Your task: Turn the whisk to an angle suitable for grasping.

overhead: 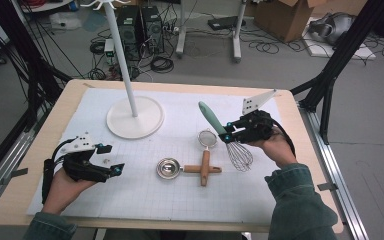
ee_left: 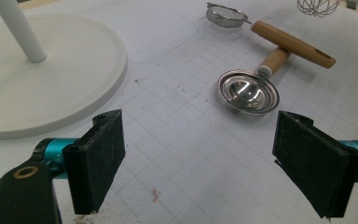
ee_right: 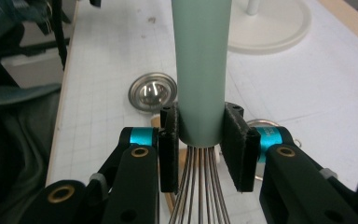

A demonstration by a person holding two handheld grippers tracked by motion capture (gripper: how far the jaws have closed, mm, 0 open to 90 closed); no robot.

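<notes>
A wire balloon whisk with a pale green handle (overhead: 215, 125) stands tilted, wires down, just right of the small mesh strainer (overhead: 208, 138), handle leaning up-left.

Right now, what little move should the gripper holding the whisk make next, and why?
Probably lift it a little higher. The right gripper is shut on the whisk at the bottom of its green handle, the wires hang just above the mat, and the white stand with hooks waits farther back.
</notes>
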